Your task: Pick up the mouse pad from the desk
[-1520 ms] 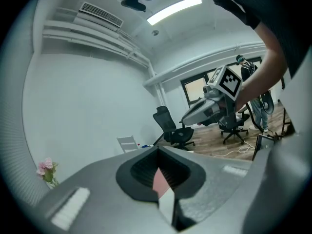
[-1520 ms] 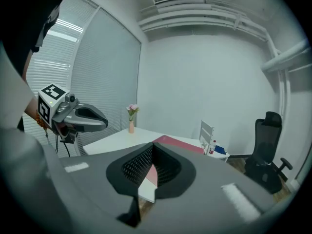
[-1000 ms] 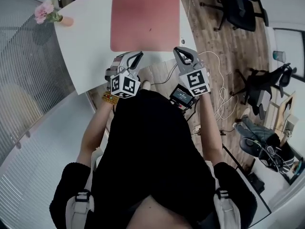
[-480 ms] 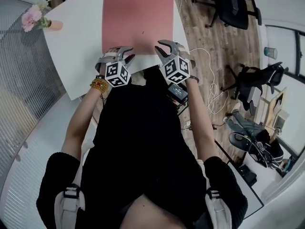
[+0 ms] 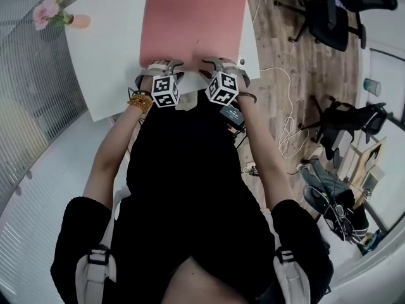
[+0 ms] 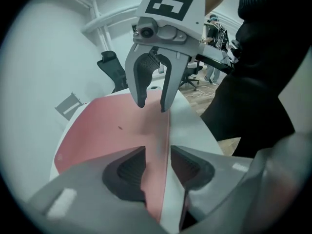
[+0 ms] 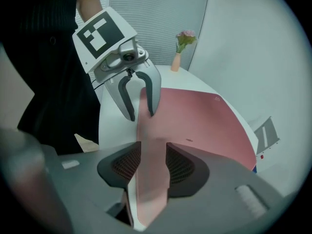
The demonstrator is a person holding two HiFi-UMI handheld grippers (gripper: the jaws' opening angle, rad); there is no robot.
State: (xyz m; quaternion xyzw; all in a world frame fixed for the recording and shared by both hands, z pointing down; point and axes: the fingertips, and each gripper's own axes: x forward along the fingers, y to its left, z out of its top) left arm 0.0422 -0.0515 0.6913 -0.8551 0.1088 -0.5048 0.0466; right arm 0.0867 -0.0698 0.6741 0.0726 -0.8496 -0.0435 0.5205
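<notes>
The pink mouse pad (image 5: 193, 18) lies on the white desk (image 5: 107, 62), not yet lifted, its near edge reaching in between the jaws of both tools. The left gripper (image 5: 164, 63) stands spread over that edge. The right gripper (image 5: 221, 62) has just been opening its jaws and straddles the edge unpinched, so I judge the grasp and lift remain.

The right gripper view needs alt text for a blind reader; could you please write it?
The right tool holds its jaws, which have just been opening, apart astride the near edge of a pink mouse pad lying on a white desk. The left tool faces it, jaws also apart at that edge; a flower vase stands at the desk's far corner.
</notes>
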